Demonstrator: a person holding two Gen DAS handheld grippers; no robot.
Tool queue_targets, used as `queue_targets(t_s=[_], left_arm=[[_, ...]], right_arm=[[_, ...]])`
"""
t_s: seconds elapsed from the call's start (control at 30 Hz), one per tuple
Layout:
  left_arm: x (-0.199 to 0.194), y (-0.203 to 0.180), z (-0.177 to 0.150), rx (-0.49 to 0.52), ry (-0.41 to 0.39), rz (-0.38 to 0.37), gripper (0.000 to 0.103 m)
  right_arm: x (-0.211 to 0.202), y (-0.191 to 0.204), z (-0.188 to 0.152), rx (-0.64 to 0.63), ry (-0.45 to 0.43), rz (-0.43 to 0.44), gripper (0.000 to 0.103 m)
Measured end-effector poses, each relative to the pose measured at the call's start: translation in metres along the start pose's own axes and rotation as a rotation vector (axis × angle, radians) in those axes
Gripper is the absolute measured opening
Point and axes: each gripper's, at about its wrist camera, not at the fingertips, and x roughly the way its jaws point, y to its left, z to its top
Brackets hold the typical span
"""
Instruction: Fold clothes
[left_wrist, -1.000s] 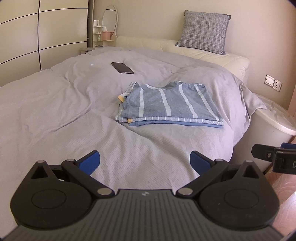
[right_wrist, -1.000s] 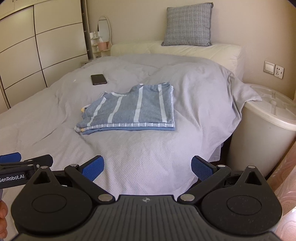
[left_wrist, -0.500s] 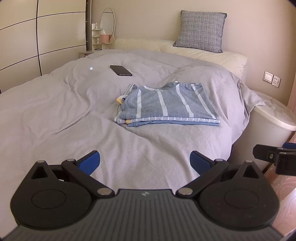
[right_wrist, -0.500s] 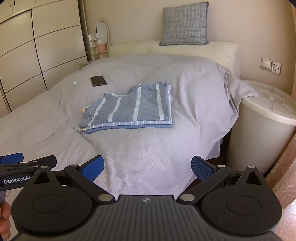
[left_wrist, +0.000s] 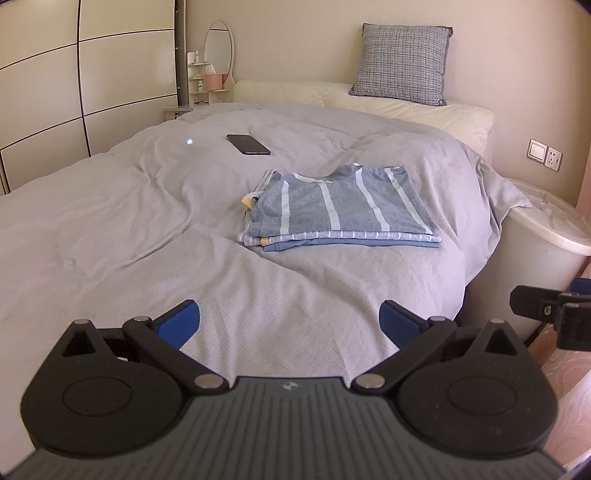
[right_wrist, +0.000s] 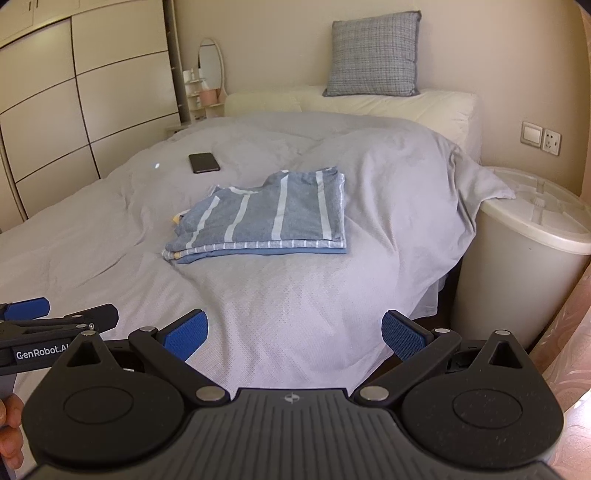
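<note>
Left wrist view gives us the whole bed (left_wrist: 110, 236), and right in the middle of the grey duvet sits the blue striped garment (left_wrist: 340, 206), folded into a neat flat rectangle with its layered edges stacked toward the camera. Looks tidy from here: corners roughly square, white stripes running straight, a bit of yellow trim peeking out at the left end. A dark phone (left_wrist: 247, 144) lies on the duvet just beyond it, apart from the fabric.

Now the left gripper (left_wrist: 290, 321): jaws spread wide, blue pads well apart, nothing between them, hanging over the near edge of the bed and well short of the garment. Same story from the right wrist view, where the right gripper (right_wrist: 293, 330) is spread and empty too, with the folded garment (right_wrist: 266, 218) lying ahead of it and a white lidded bin (right_wrist: 524, 266) standing beside the bed on the right. A grey cushion (right_wrist: 373, 55) leans on the wall above the pillows.

So where does that leave the job? By my reading, the folding of this piece is done: it is compact and neither gripper touches it. No other loose clothing shows on the bed in either view, so nothing left to fold is visible, though whatever lies outside these two views I can't say.
</note>
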Motion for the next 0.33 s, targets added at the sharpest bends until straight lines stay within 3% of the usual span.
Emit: queue_targets(t_s=[0.33], left_arm=[[-0.0054,-0.0031,-0.0001,0.022,-0.008,0.012,0.102]], right_arm=[[-0.0066,0.0047,0.0015,-0.023,-0.016,0.004,0.103]])
